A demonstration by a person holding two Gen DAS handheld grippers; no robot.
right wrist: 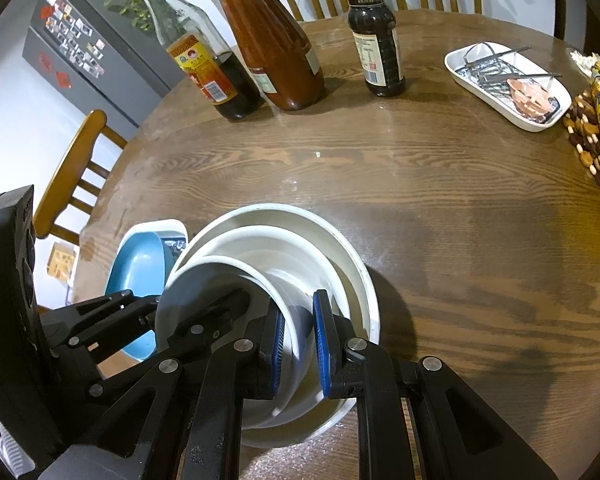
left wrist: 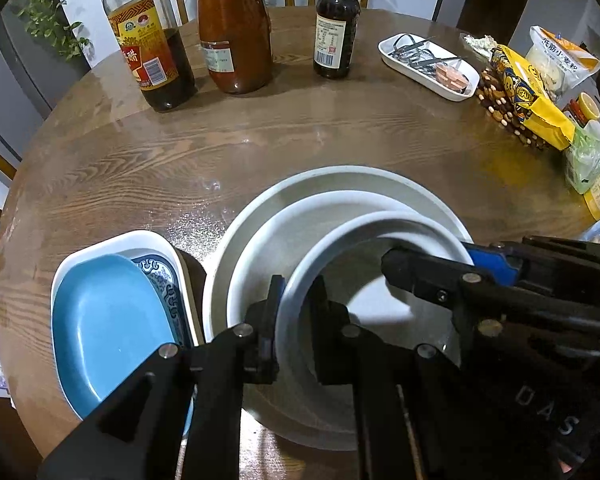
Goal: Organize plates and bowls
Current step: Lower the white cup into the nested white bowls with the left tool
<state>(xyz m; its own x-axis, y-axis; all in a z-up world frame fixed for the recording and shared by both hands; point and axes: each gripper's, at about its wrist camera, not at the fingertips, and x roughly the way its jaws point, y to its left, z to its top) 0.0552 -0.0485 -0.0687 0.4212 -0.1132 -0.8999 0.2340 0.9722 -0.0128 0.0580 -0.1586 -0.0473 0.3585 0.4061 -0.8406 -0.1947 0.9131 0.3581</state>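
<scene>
Bowls sat in a stack near the front edge of the round wooden desk (left wrist: 300, 136). The big white bowl (left wrist: 340, 176) was at the bottom, a middle white bowl (left wrist: 284, 232) sat inside it, and the small white bowl (left wrist: 364, 224) was on top, tilted a little.

The left gripper (left wrist: 296, 320) pinched the left side of the small bowl's rim, with one finger outside and one finger inside. The right gripper (right wrist: 300, 340) pinched the other side of that same rim between its blue pads (right wrist: 322, 344) (both were clamped on tight).

Just beside the stack, on its left, was a white dish (left wrist: 156, 240) with a blue pattern. A blue plate (left wrist: 108, 320) lay inside it.

Far back on the desk stood three bottles in a row: a dark vinegar bottle (left wrist: 152, 52) with a yellow label, a red sauce bottle (left wrist: 236, 32), and a small dark soy bottle (left wrist: 336, 32). To the right was a white tray (left wrist: 428, 64) with some metal things in it. Snack bags (left wrist: 532, 96) lay at the far right edge. Wooden chairs (right wrist: 76, 168) stood around the desk.
</scene>
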